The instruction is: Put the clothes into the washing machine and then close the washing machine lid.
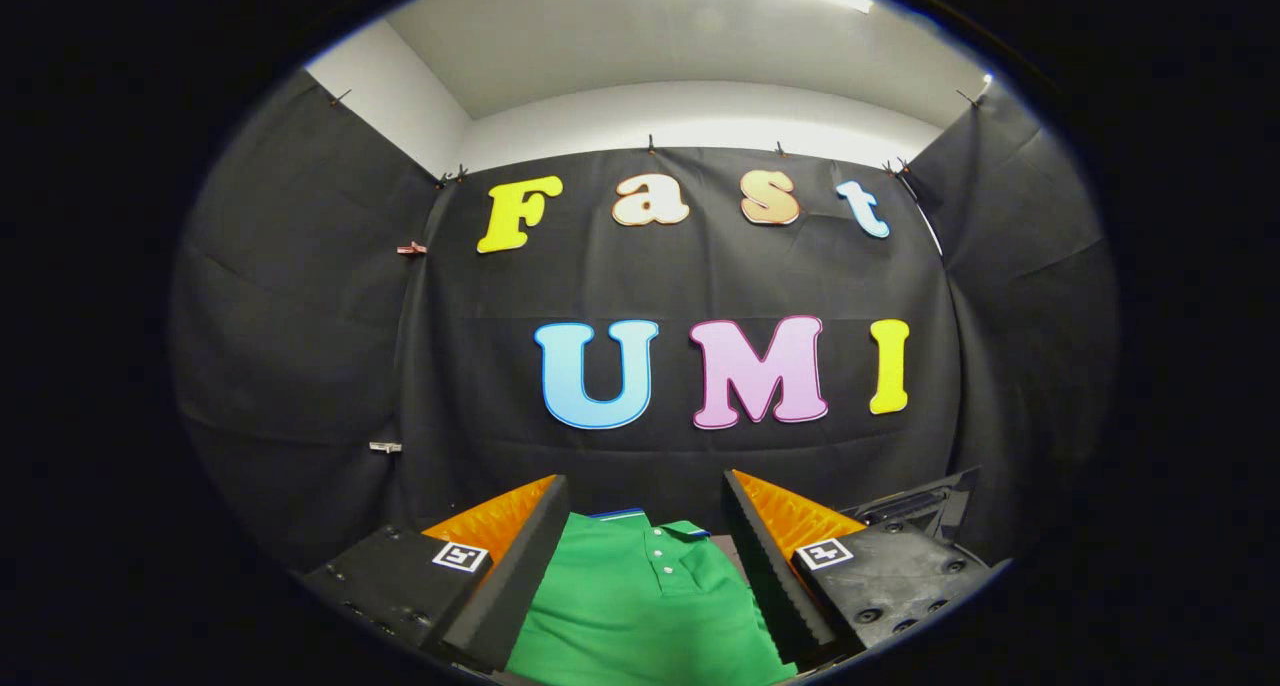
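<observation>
Green cloth, a polo shirt (650, 606) with a buttoned placket and a collar edged in blue and white, lies flat between the two fingers of the gripper (645, 491), its collar pointing toward twelve o'clock and its body running back toward six o'clock under the camera. The fingers stand wide apart: the left finger (520, 566), at about eight o'clock from the shirt's collar, and the right one, at about four o'clock, each show a dark ridged pad on the inner face and an orange ridged shell on the outer side. Neither pad presses on the cloth; the shirt's sides pass out of sight behind the inner faces of both pads, so whether the cloth brushes them cannot be told. Each finger is carried on a black block bearing a small square black-and-white marker. At about two o'clock from the right finger, just beyond it, a dark slanted panel (915, 506) shows against the black booth wall; what it belongs to cannot be told. Past the fingertips at twelve o'clock hangs the wall cloth, with a white ceiling above it.
</observation>
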A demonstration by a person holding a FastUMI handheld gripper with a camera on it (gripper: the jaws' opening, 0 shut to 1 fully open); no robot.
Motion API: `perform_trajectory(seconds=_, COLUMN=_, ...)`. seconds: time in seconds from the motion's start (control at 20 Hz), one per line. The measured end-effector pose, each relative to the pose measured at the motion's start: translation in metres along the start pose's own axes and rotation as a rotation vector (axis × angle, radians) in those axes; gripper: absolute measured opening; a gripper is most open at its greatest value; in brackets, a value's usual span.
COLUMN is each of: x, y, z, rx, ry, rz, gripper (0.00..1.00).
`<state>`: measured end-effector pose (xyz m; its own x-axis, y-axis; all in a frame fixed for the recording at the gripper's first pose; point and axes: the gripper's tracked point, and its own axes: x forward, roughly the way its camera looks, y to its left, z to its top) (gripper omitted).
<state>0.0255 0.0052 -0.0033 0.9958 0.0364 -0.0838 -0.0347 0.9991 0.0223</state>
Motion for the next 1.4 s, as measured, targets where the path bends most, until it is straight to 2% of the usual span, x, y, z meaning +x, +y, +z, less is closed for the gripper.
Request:
perform_trajectory(seconds=0.25, x=0.021, y=-0.009, z=-0.023, rx=0.037, ry=0.216, rz=-0.019, gripper=0.96)
perform_trajectory(seconds=0.35, x=0.033, y=-0.008, z=-0.033, rx=0.084, ry=0.316, rz=-0.013, gripper=0.94)
perform_trajectory(seconds=0.45, x=0.043, y=-0.003, z=-0.045, rx=0.153, ry=0.42, rz=0.007, gripper=0.96)
perform_trajectory(seconds=0.65, x=0.074, y=-0.022, z=-0.064, rx=0.204, ry=0.512, rz=-0.062, gripper=0.95)
perform_trajectory(seconds=0.9, x=0.097, y=-0.019, z=-0.103, rx=0.141, ry=0.681, rz=-0.038, gripper=0.96)
perform_trajectory(seconds=1.05, x=0.108, y=-0.02, z=-0.125, rx=0.076, ry=0.736, rz=-0.041, gripper=0.96)
perform_trajectory(seconds=1.15, x=0.107, y=-0.015, z=-0.145, rx=0.029, ry=0.797, rz=-0.034, gripper=0.96)
perform_trajectory(seconds=1.35, x=0.078, y=-0.002, z=-0.194, rx=-0.029, ry=1.008, rz=0.007, gripper=0.96)
perform_trajectory(seconds=1.4, x=0.078, y=-0.004, z=-0.192, rx=-0.056, ry=0.994, rz=0.026, gripper=0.96)
